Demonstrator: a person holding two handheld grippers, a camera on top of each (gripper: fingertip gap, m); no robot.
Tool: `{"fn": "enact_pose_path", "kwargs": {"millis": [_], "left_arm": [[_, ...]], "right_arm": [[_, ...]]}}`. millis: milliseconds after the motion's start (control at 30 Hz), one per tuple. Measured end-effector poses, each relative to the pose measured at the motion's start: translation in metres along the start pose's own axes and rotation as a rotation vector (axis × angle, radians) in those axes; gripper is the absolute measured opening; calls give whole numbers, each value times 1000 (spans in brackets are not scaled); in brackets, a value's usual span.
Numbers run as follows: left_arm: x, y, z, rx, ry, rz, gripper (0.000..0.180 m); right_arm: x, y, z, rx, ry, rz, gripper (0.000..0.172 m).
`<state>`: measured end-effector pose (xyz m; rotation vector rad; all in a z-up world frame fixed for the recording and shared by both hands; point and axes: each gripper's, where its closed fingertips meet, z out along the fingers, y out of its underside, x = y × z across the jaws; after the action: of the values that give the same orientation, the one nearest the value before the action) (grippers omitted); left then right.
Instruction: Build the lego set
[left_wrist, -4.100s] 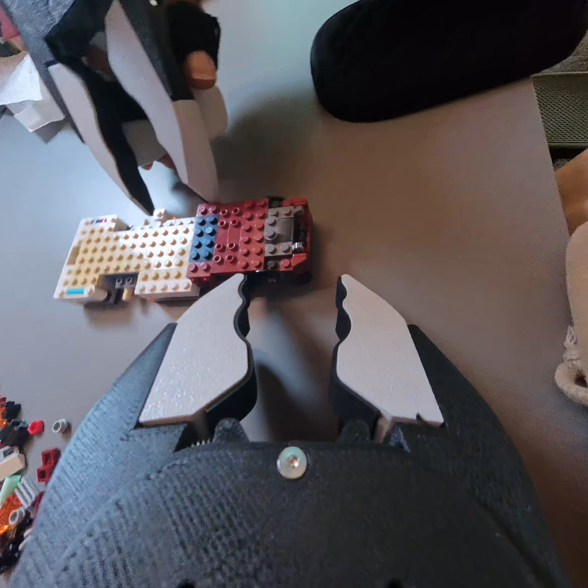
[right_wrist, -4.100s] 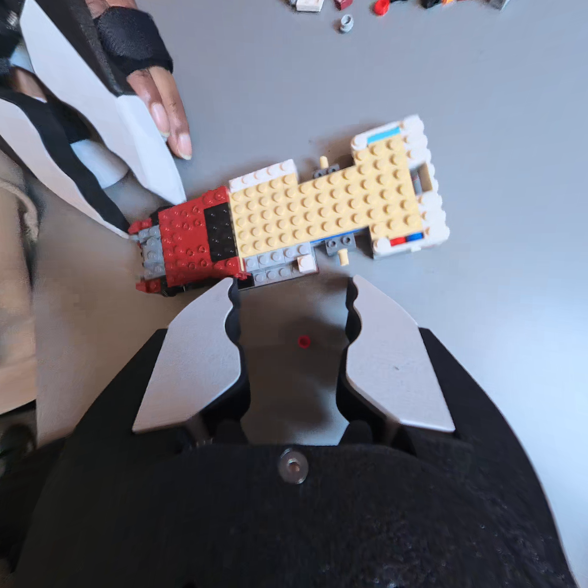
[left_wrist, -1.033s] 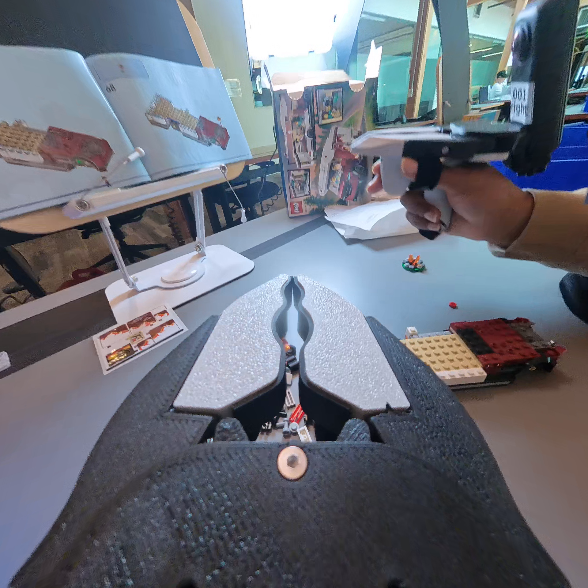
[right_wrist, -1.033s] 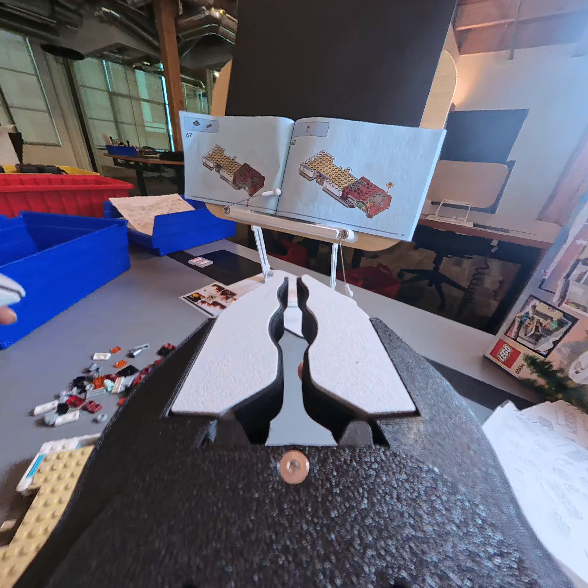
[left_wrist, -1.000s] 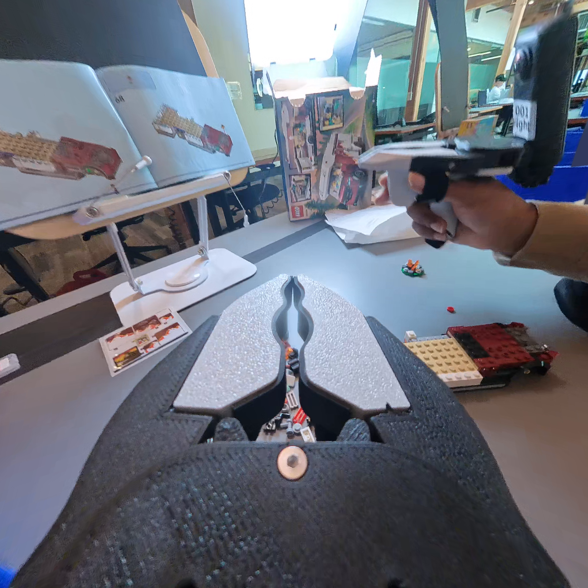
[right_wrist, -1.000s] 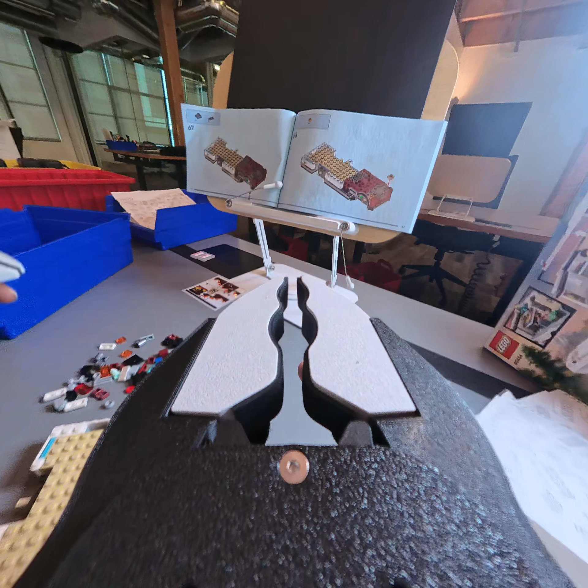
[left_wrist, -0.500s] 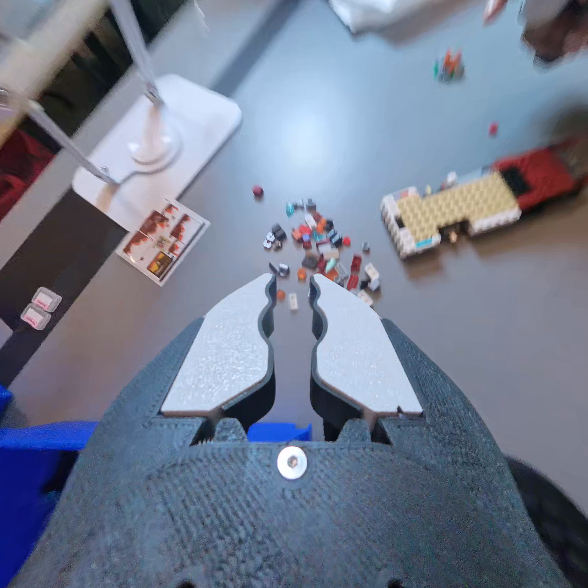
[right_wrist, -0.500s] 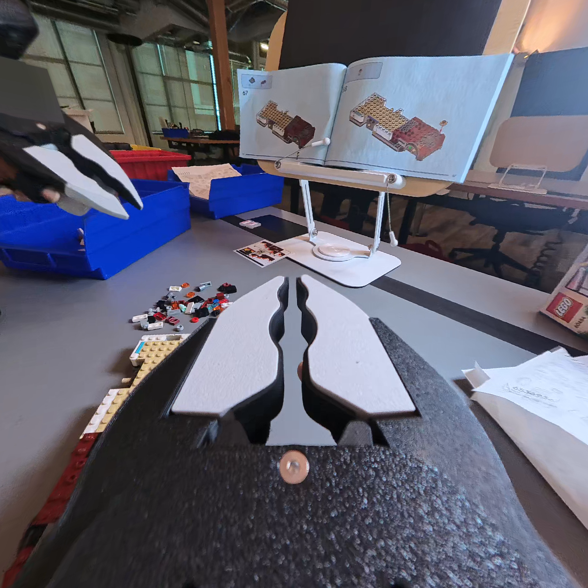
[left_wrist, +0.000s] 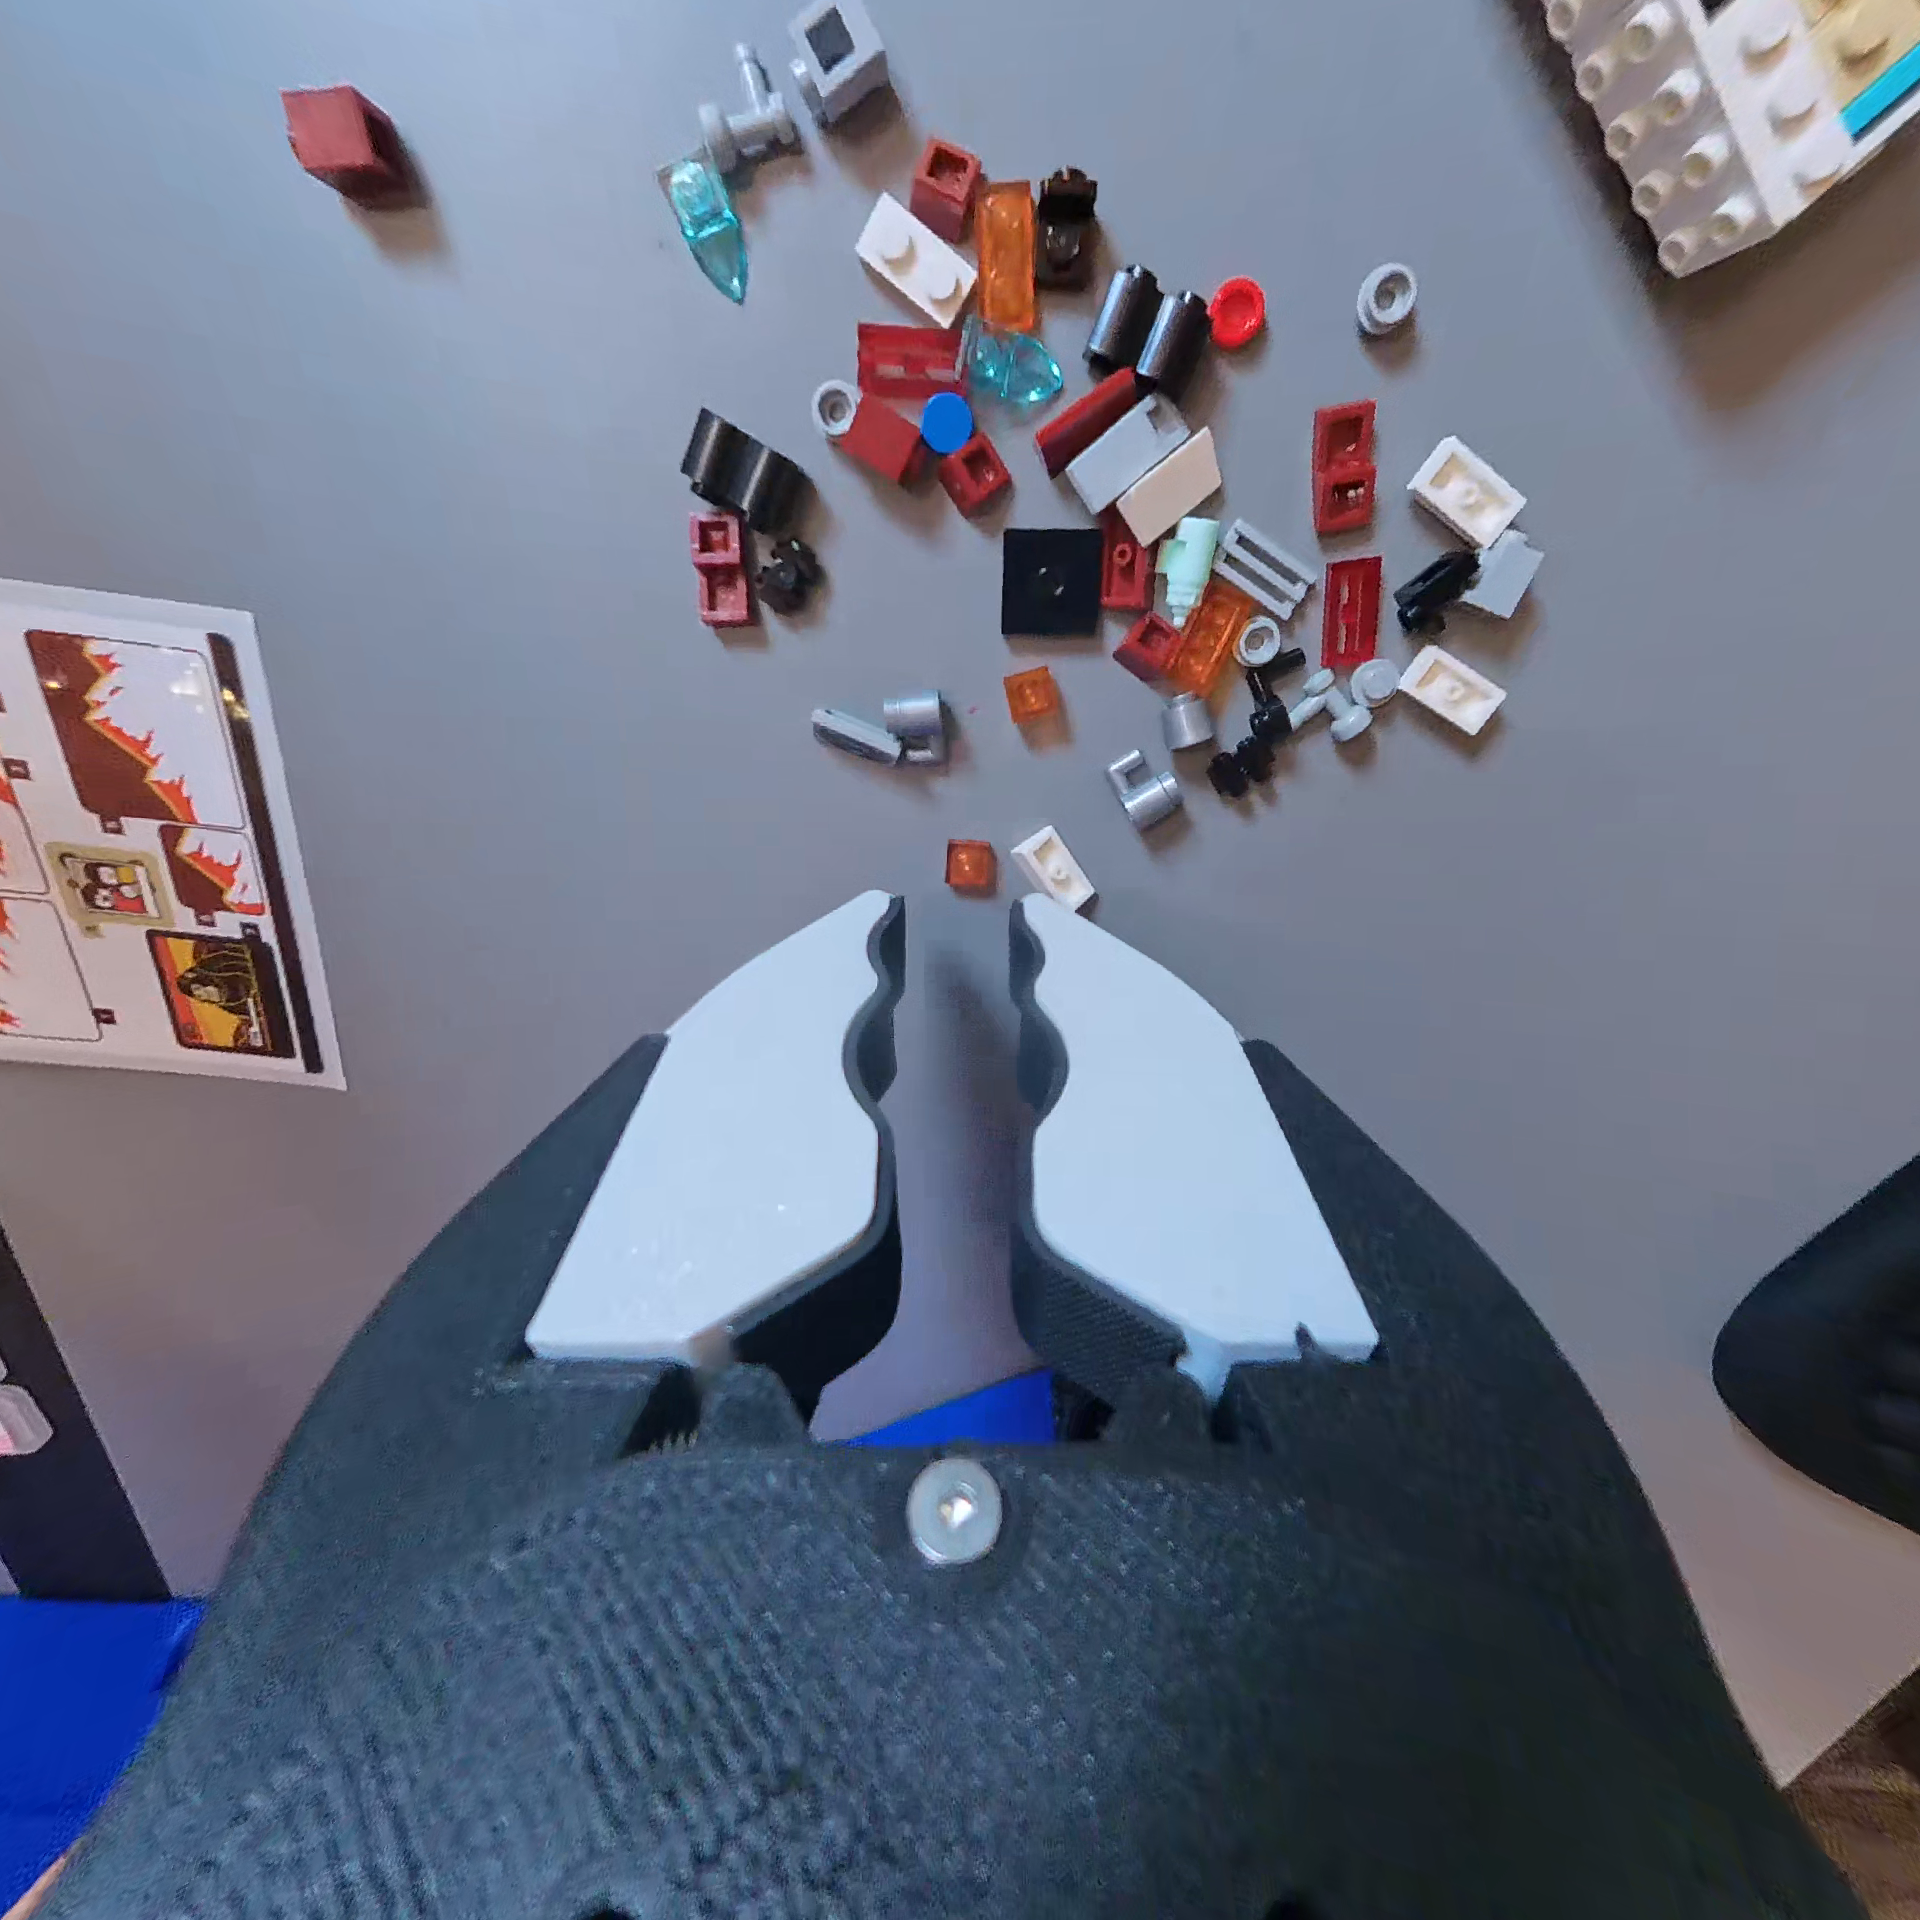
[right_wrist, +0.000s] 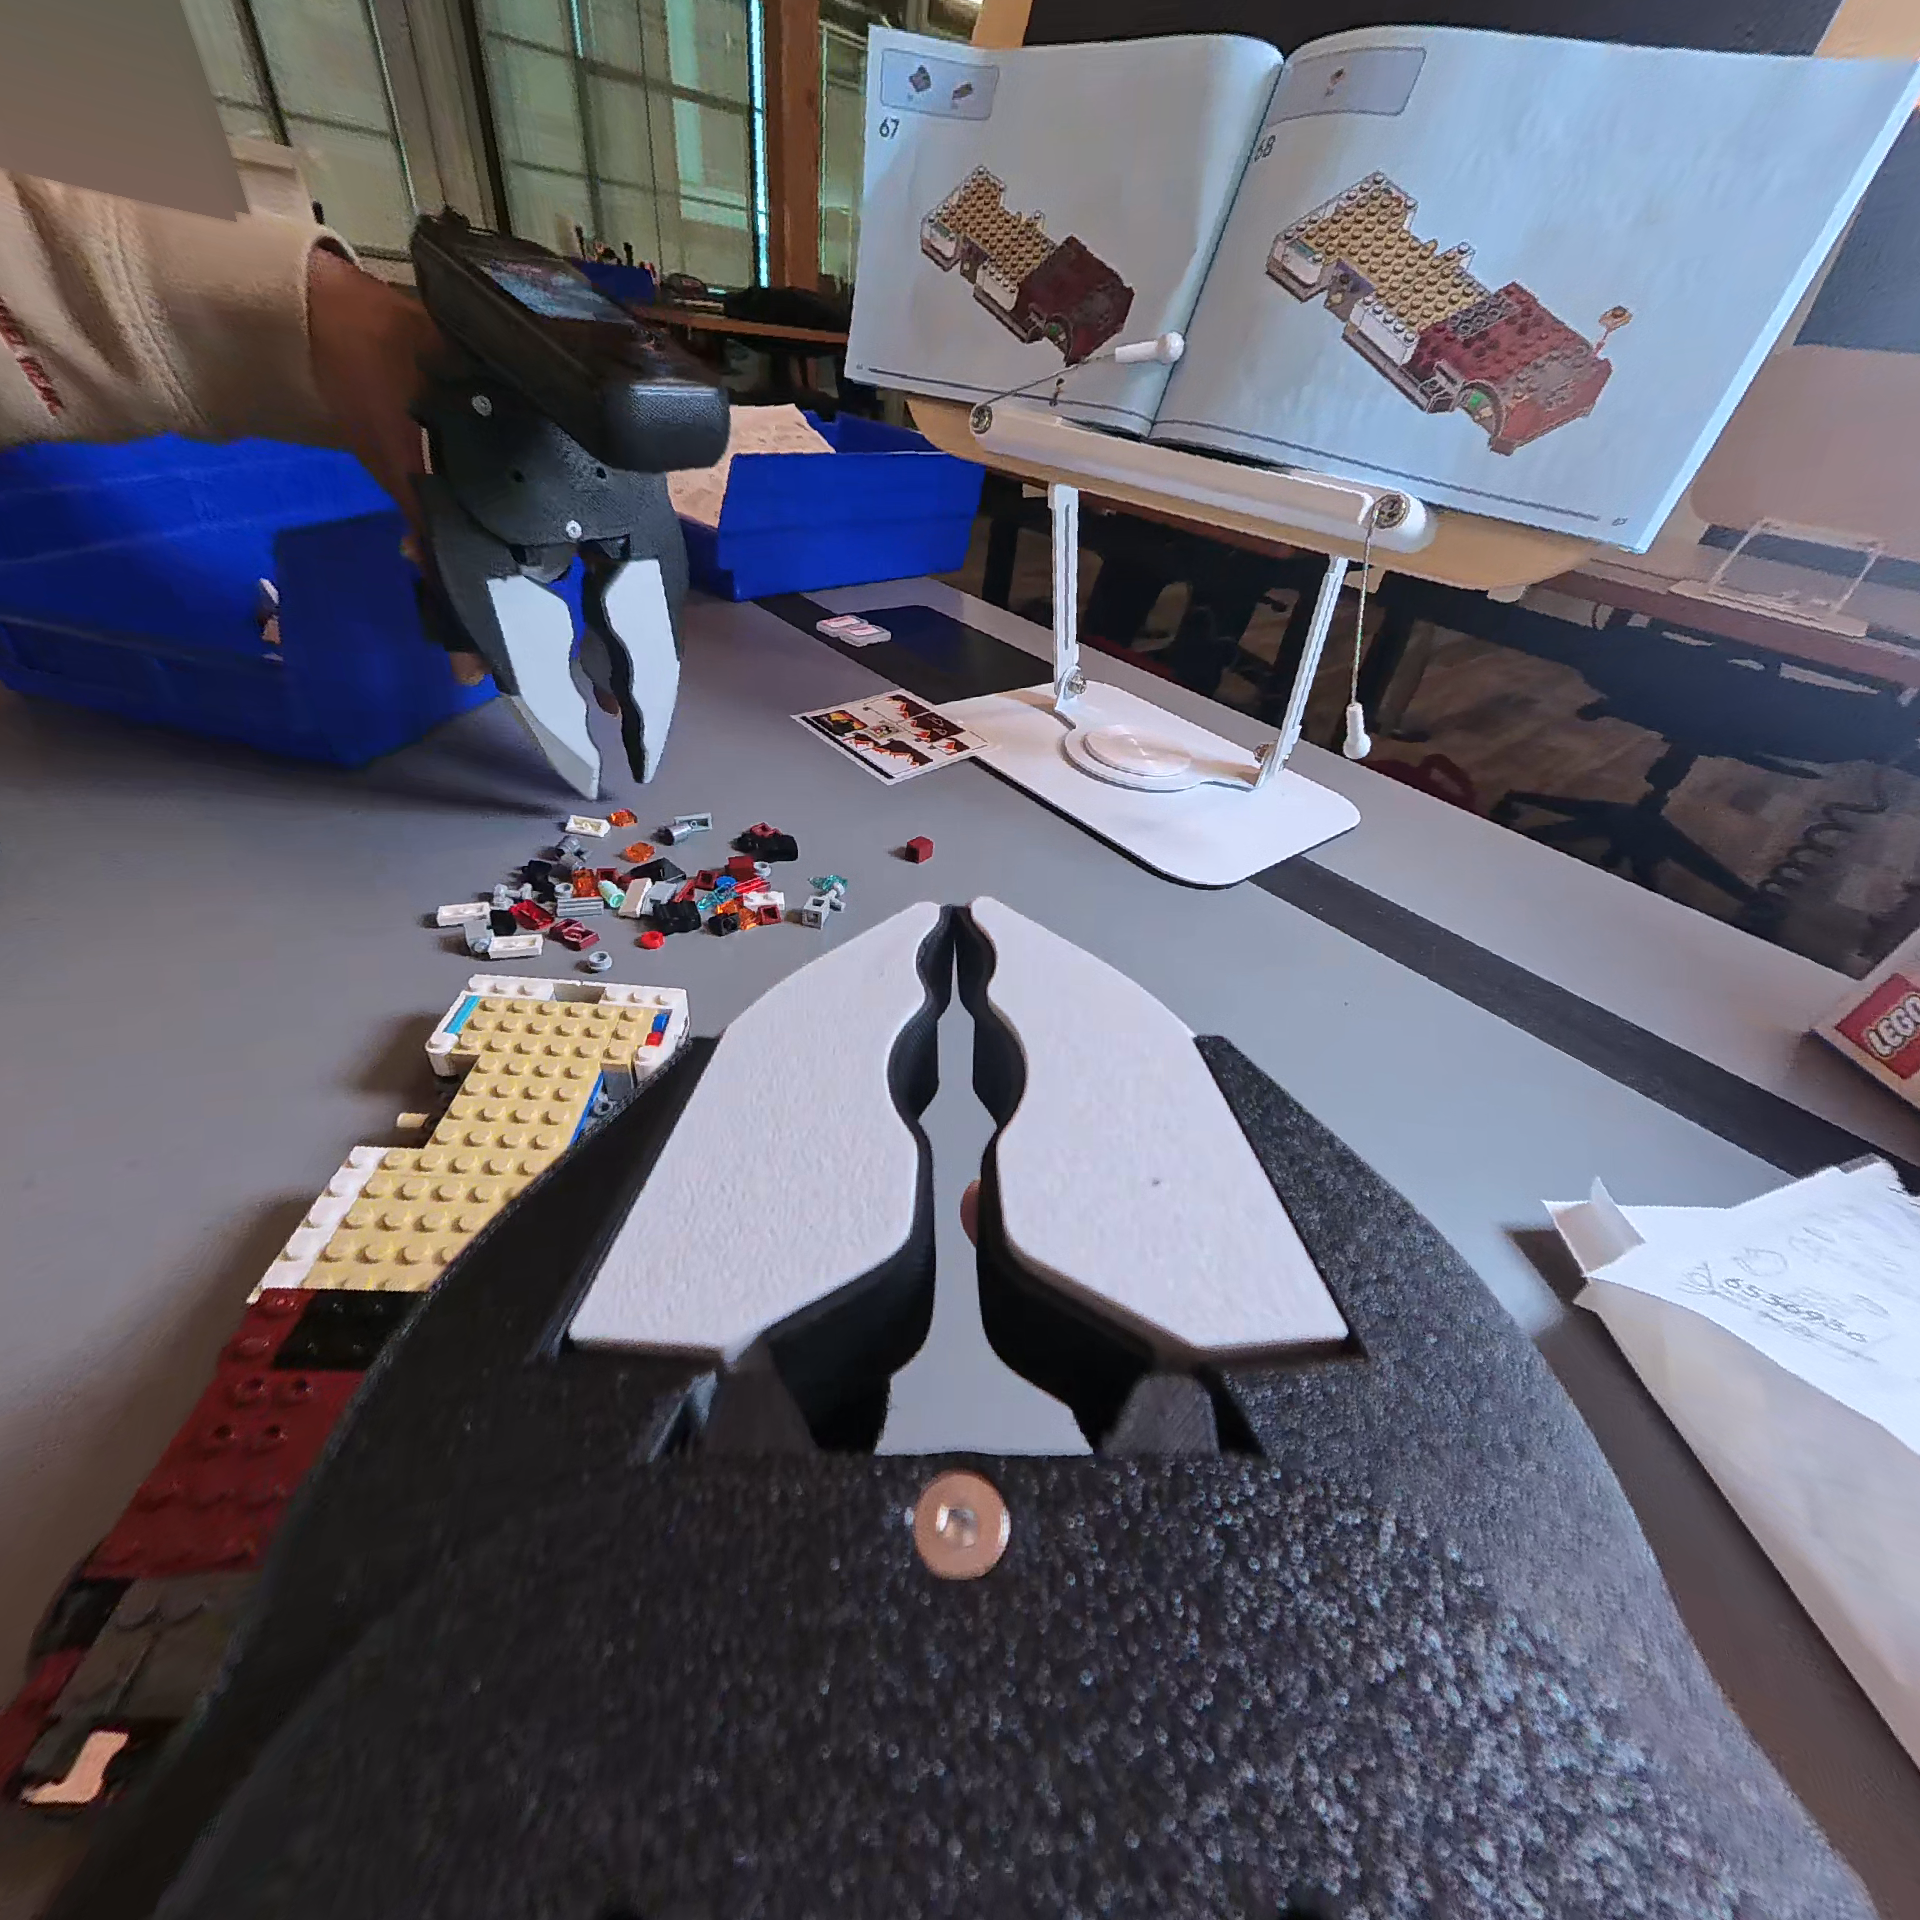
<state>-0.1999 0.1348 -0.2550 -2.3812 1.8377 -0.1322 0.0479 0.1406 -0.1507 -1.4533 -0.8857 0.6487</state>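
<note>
Loose toy bricks (left_wrist: 1091, 468) lie scattered on the grey counter (left_wrist: 416, 416), and the left claw (left_wrist: 956, 909) hangs over their near edge, spread and bare, closest to a small orange tile (left_wrist: 970, 864) and a white plate (left_wrist: 1055, 868). Beside the bricks sits a tan-and-red brick model (right_wrist: 499, 1122). The right claw (right_wrist: 956, 914) is pressed together over bare counter next to that model.

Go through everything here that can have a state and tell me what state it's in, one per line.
Left gripper: jaws open, empty, over the loose bricks.
Right gripper: jaws shut, empty.
Instruction booklet: open on its stand.
Brick model: partly built, flat on the table.
Sticker sheet: lying flat.
</note>
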Motion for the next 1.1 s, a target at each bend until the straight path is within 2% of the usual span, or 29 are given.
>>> {"fn": "enact_pose_path", "kwargs": {"millis": [267, 400, 633, 767, 900, 1100], "left_arm": [[0, 1, 12, -16, 7, 17, 17], [2, -2, 13, 6, 30, 9, 9], [-2, -6, 9, 28, -42, 26, 8], [9, -35, -23, 153, -100, 50, 8], [43, -76, -56, 293, -121, 131, 8], [108, -130, -62, 432, -119, 292, 8]], "right_arm": [[2, 2, 0, -5, -9, 23, 0], [3, 3, 0, -10, -9, 25, 0], [0, 8, 1, -40, -23, 23, 0], [-3, 7, 1, -44, -37, 28, 0], [-6, 8, 2, -47, -49, 27, 0], [-21, 8, 2, -92, -122, -5, 0]]}}
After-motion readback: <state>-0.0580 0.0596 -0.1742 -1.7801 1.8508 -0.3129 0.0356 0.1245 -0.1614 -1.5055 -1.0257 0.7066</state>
